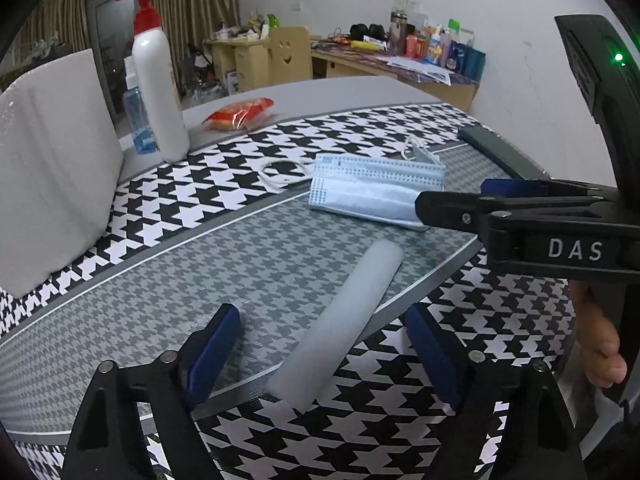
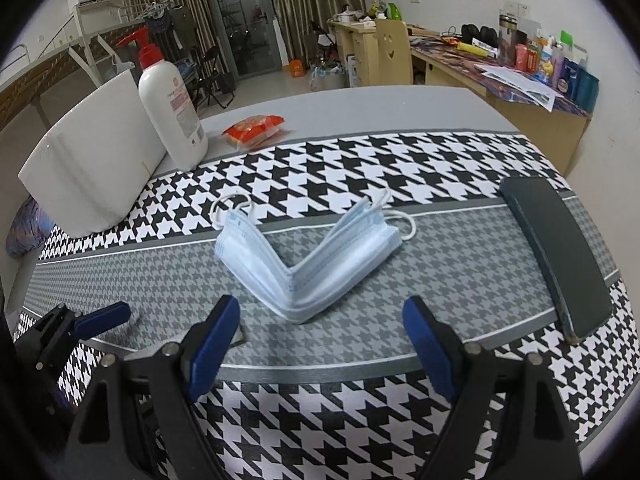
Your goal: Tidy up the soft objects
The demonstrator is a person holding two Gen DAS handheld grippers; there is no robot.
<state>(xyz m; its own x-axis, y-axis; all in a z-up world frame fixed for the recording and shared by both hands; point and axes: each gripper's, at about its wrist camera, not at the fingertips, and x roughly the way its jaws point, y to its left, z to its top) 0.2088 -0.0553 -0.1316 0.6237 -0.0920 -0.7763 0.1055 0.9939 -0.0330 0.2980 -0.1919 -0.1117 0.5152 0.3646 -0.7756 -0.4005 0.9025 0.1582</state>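
Straddling the near end of the pale foam roll (image 1: pixel 340 320), left gripper (image 1: pixel 324 356) spread, pads not touching it; roll's long axis runs away, toward the folded masks (image 2: pixel 304 256). Right gripper (image 2: pixel 320 344) spread, empty, masks just ahead, centred.

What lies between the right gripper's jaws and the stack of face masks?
Only bare grey-checked tablecloth separates the right gripper from the face masks, seen in the right wrist view.
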